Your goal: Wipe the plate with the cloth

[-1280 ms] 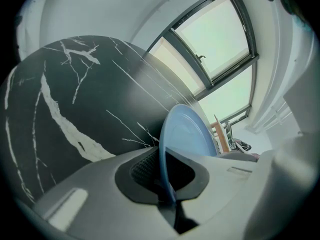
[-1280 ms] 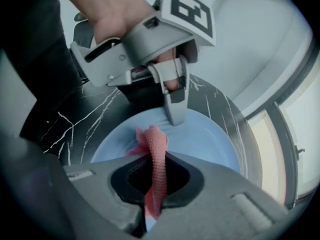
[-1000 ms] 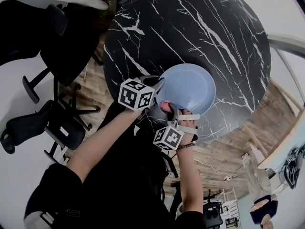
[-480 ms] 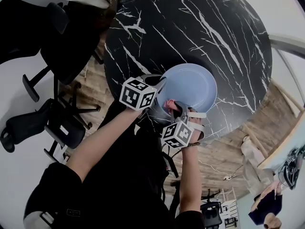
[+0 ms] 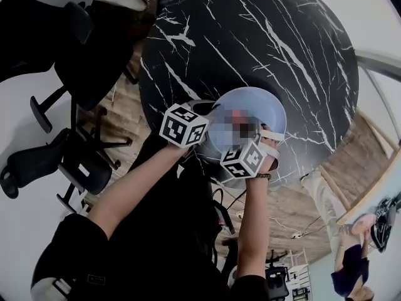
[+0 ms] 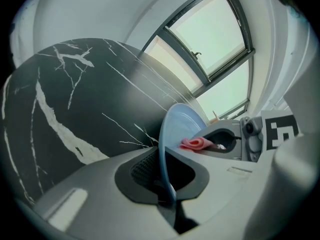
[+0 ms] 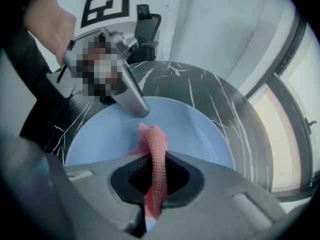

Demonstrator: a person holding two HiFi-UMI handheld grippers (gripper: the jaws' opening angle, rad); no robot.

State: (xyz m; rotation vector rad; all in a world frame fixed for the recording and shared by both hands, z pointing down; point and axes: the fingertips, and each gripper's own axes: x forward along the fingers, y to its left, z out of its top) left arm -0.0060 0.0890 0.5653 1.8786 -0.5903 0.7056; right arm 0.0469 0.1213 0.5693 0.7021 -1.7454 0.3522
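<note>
A pale blue plate [image 5: 262, 107] is held tilted above the black marble table [image 5: 250, 36]. My left gripper [image 5: 212, 121] is shut on its left rim; in the left gripper view the rim [image 6: 169, 134] runs edge-on between the jaws [image 6: 165, 184]. A pink cloth [image 7: 156, 159] is pinched in my right gripper [image 7: 156, 184], and its free end lies on the plate's face [image 7: 200, 129]. In the head view the right gripper [image 5: 243, 130] is over the plate's lower middle, where a mosaic patch partly hides the cloth. The left gripper's finger [image 7: 131, 100] shows at the plate's far rim.
Black office chairs [image 5: 75, 162] stand on the wooden floor left of the round table. The table's near edge [image 5: 207, 168] lies just below the plate. A person [image 5: 348, 262] is at the bottom right. A large window [image 6: 215, 39] is beyond the table.
My right gripper has slid rightward with the cloth from the plate's near-left rim toward its middle. The left gripper and the plate have stayed put.
</note>
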